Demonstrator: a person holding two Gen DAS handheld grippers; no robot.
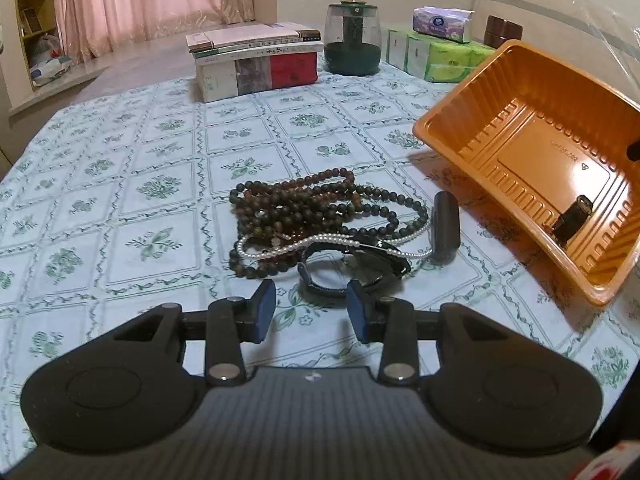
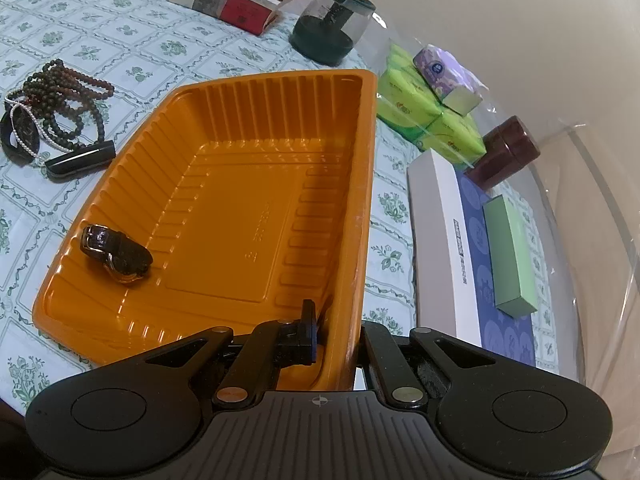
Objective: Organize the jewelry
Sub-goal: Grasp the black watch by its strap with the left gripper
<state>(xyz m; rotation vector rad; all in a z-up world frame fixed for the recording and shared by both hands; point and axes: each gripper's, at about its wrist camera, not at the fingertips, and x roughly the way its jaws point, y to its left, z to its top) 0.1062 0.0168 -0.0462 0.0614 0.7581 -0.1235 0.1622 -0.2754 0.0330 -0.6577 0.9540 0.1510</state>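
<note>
A heap of dark bead necklaces [image 1: 304, 208] lies on the tablecloth with a white pearl strand [image 1: 320, 242], a black watch [image 1: 356, 264] and a black clip [image 1: 446, 226]. My left gripper [image 1: 311, 312] is open just short of the watch. My right gripper [image 2: 334, 344] is shut on the near wall of the orange tray [image 2: 352, 184], which is tilted up. A small dark watch [image 2: 116, 254] lies inside the tray. The tray also shows in the left wrist view [image 1: 460, 92]. The heap also shows in the right wrist view [image 2: 60, 96].
A stack of books [image 1: 256, 60], a dark glass jar [image 1: 352, 40], green tissue packs [image 1: 436, 56] and a brown jar [image 1: 502, 30] line the far side. A white and blue box [image 2: 472, 256] with a green box [image 2: 508, 256] on it lies right of the tray.
</note>
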